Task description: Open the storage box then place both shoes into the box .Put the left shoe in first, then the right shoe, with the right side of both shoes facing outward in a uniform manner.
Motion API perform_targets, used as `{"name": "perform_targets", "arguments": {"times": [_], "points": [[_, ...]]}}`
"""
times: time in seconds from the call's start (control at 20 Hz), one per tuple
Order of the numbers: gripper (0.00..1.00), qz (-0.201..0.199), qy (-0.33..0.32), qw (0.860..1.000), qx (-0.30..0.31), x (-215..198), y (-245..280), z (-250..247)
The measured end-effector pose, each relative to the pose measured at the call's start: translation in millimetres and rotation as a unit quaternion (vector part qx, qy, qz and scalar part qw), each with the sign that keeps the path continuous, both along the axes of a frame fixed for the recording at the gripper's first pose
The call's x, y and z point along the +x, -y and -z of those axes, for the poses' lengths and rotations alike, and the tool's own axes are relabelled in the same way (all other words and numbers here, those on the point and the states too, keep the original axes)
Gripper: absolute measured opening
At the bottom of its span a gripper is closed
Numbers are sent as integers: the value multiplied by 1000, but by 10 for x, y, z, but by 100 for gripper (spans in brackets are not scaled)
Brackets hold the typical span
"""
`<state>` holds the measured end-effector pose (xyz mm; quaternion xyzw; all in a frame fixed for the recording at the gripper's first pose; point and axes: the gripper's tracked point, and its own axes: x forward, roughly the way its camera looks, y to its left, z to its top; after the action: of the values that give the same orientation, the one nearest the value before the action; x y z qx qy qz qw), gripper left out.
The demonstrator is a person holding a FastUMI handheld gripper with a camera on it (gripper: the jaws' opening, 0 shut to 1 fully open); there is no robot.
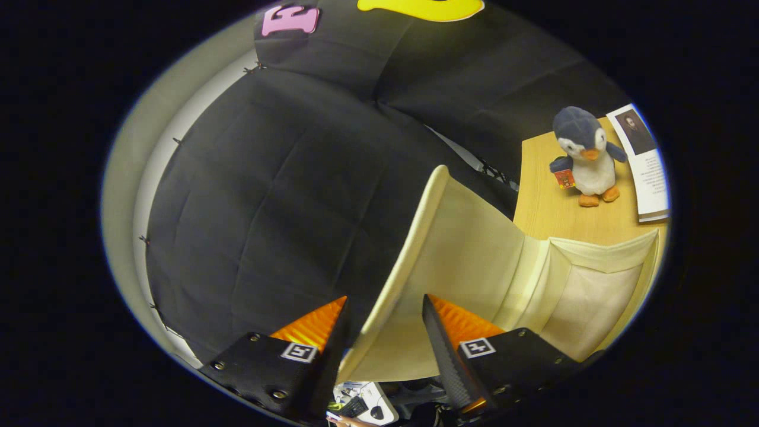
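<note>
I see my gripper (385,308) with jaws parted astride the raised lid (450,237) of the cream box (593,296), interior empty; penguin (584,157) on tabletop (545,201) beyond.

Your tongs (384,305) stand parted with the raised cream fabric lid (415,255) of the open storage box (593,290) between them. Beyond the box, the grey-and-white plush penguin (584,157) stands on the wooden tabletop (545,201), a printed booklet (646,166) beside it.
</note>
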<state>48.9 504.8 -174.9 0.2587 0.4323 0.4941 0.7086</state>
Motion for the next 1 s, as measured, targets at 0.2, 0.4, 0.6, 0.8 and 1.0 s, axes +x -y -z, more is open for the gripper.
{"name": "perform_targets", "arguments": {"times": [0.2, 0.4, 0.6, 0.8, 1.0], "points": [[92, -11, 18, 999, -38, 19, -296, 157], [93, -10, 27, 998, -50, 50, -207, 181], [92, 9, 33, 998, -59, 159, 202, 113], [92, 45, 34, 996, -68, 308, 726, 69], [92, 80, 45, 992, -90, 420, 1381, 159]]}}
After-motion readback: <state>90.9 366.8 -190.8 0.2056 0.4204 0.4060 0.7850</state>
